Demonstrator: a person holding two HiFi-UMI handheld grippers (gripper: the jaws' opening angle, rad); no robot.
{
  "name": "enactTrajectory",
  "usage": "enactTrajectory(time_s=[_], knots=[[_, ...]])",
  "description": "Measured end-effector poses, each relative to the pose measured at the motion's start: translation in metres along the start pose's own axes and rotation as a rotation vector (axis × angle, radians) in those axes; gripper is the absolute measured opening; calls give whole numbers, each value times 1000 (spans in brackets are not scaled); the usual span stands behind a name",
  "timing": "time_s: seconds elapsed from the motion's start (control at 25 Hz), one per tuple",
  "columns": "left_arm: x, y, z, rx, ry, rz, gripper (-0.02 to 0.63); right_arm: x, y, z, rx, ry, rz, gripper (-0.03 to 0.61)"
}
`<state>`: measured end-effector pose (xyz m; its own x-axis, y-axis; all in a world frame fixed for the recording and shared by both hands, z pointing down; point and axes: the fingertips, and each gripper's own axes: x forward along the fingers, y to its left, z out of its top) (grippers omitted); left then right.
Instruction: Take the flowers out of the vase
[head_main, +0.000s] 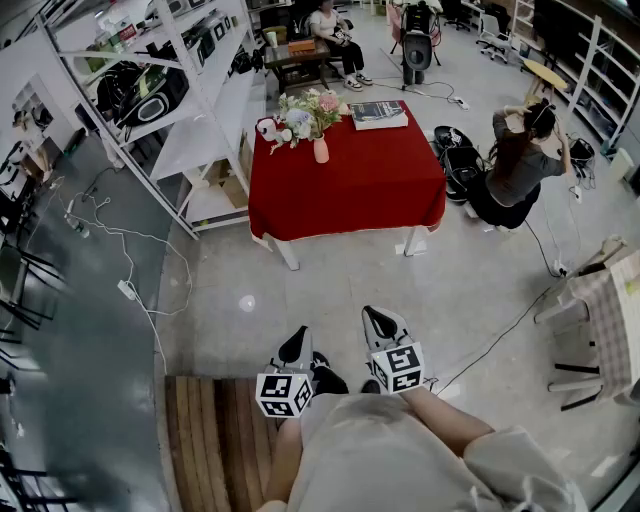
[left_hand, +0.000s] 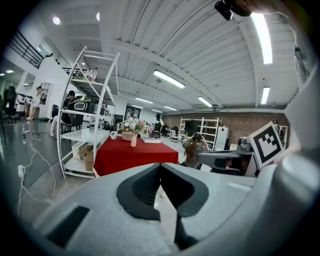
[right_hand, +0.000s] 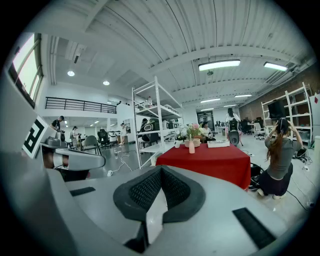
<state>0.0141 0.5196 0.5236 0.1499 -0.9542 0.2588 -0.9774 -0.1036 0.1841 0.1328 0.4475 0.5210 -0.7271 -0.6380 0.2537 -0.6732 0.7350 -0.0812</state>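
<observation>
A small pink vase (head_main: 320, 150) with pale flowers (head_main: 305, 108) stands near the back left of a red-clothed table (head_main: 350, 190), far ahead of me. Both grippers hang close to my body, well short of the table. My left gripper (head_main: 296, 341) is shut and holds nothing, and so is my right gripper (head_main: 378, 318). In the left gripper view the vase (left_hand: 133, 141) and flowers (left_hand: 132, 123) are small and distant beyond the shut jaws of the left gripper (left_hand: 161, 167). In the right gripper view the vase (right_hand: 191, 146) stands on the table (right_hand: 215, 162) past the right gripper (right_hand: 160, 172).
A book (head_main: 378, 114) lies at the table's back edge. A white shelving rack (head_main: 195, 120) stands to the table's left, with cables (head_main: 130, 260) on the floor. A person (head_main: 520, 165) sits on the floor at the right beside black bags (head_main: 455, 150). A wooden platform (head_main: 215, 440) is underfoot.
</observation>
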Motion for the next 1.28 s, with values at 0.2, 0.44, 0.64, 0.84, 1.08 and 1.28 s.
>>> enactTrajectory(time_s=[0.2, 0.44, 0.64, 0.84, 1.08, 1.28], knots=[[24, 5, 13, 29, -24, -14, 9, 23, -19, 10, 0, -28, -37, 5], [46, 14, 3, -15, -8, -25, 11, 42, -37, 6, -36, 1, -83, 5], [73, 28, 14, -24, -14, -42, 9, 64, -49, 8, 11, -9, -85, 5], [102, 42, 31, 5, -3, -62, 11, 94, -58, 16, 51, -26, -75, 6], [136, 52, 52, 28, -11, -82, 9, 123, -88, 21, 28, -24, -94, 6], [166, 58, 65, 53, 0, -104, 9, 143, -105, 18, 58, -3, -105, 6]])
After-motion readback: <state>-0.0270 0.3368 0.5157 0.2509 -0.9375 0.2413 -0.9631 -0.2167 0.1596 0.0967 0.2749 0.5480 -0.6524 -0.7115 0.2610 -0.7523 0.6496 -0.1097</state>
